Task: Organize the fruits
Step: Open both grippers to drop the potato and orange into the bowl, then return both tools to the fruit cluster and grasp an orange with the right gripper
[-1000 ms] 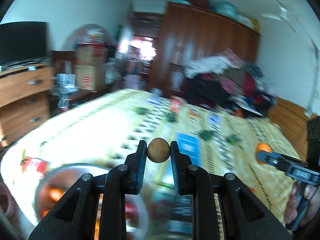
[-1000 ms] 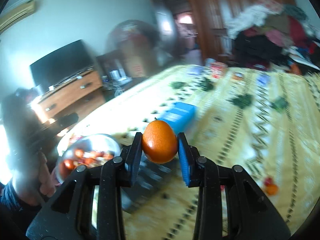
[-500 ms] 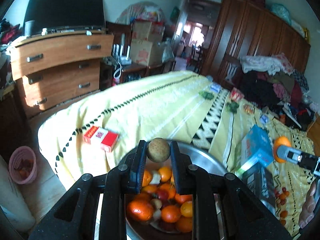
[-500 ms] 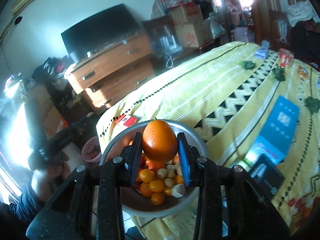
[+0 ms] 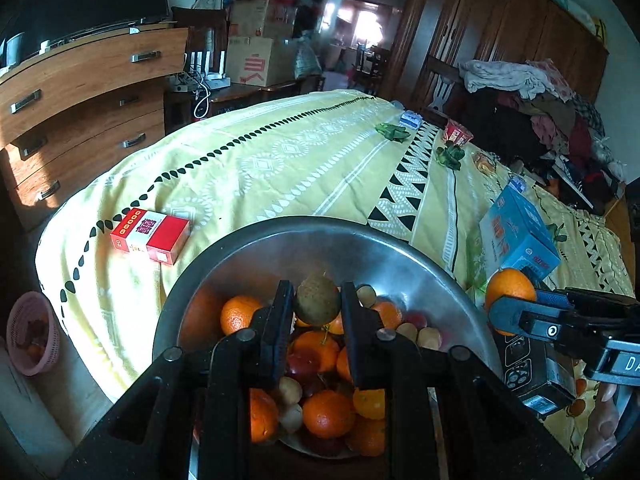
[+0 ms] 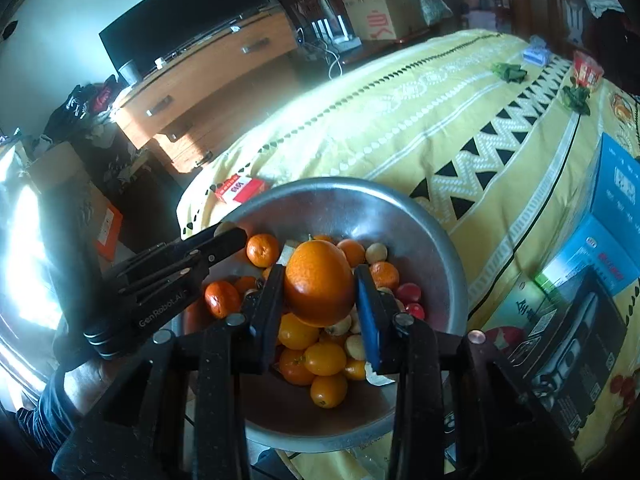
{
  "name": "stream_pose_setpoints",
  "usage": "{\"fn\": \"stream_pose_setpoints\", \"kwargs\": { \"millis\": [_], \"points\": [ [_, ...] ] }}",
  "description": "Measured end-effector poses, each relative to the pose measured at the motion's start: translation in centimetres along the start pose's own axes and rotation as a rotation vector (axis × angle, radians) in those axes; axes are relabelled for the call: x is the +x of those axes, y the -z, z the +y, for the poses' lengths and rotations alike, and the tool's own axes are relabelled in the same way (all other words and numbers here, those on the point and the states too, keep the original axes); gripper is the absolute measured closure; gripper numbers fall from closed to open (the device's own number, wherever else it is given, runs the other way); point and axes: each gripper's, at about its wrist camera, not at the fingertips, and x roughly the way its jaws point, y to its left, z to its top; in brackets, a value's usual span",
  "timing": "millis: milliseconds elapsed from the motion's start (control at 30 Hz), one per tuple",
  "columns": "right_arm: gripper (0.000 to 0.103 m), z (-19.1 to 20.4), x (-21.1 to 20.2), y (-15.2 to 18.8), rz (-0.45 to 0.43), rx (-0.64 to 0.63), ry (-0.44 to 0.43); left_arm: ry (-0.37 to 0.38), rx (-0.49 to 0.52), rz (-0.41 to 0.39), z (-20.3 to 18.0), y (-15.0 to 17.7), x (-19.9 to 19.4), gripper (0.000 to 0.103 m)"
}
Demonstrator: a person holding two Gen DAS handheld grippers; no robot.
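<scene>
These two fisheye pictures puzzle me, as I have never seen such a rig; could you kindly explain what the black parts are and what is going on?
There is no robot here: a person holds a two-finger claw in each hand, and a camera on each looks forward along its fingers.

In the left wrist view, the left claw is shut on a small brown fruit. At the right edge of that view you see the other claw from the side.

In the right wrist view, the right claw is shut on an orange.

Both hang over a metal bowl already filled with oranges and smaller fruits. The bowl sits on a yellow patterned cloth, near a red box and a blue box.
</scene>
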Motion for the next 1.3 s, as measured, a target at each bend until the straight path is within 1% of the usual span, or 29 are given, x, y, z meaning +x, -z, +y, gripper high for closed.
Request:
{"fn": "stream_pose_setpoints", "kwargs": {
  "millis": [400, 667, 933, 967, 1033, 1167, 1233, 1300],
  "points": [
    [0.068, -0.3, 1.5, 0.3, 0.026, 0.013, -0.001, -0.030, 0.011, 0.018, 0.0, 0.5, 0.6, 0.080],
    [0.068, -0.5, 2.2, 0.7, 0.045, 0.017, 0.003, -0.033, 0.011, 0.030, 0.0, 0.7, 1.0, 0.080],
    [0.067, -1.2, 3.0, 1.2, 0.068, 0.034, 0.011, -0.038, -0.022, 0.044, 1.1, 1.2, 1.2, 0.079],
    [0.067, -1.3, 3.0, 1.2, 0.069, 0.037, 0.009, -0.038, -0.025, 0.044, 1.1, 1.2, 1.2, 0.077],
    [0.067, -1.3, 3.0, 1.2, 0.068, 0.042, 0.007, -0.039, -0.024, 0.043, 1.1, 1.2, 1.1, 0.059],
    [0.067, -1.3, 2.9, 1.3, 0.064, 0.047, 0.005, -0.054, -0.024, 0.036, 1.2, 1.1, 0.9, 0.044],
    [0.066, -1.4, 2.6, 1.4, 0.059, 0.056, 0.006, -0.071, -0.030, 0.037, 1.3, 1.2, 0.8, 0.031],
    [0.065, -1.5, 2.0, 1.7, 0.046, 0.066, 0.003, -0.087, -0.036, 0.032, 1.4, 1.2, 0.6, 0.026]
  ]
}}
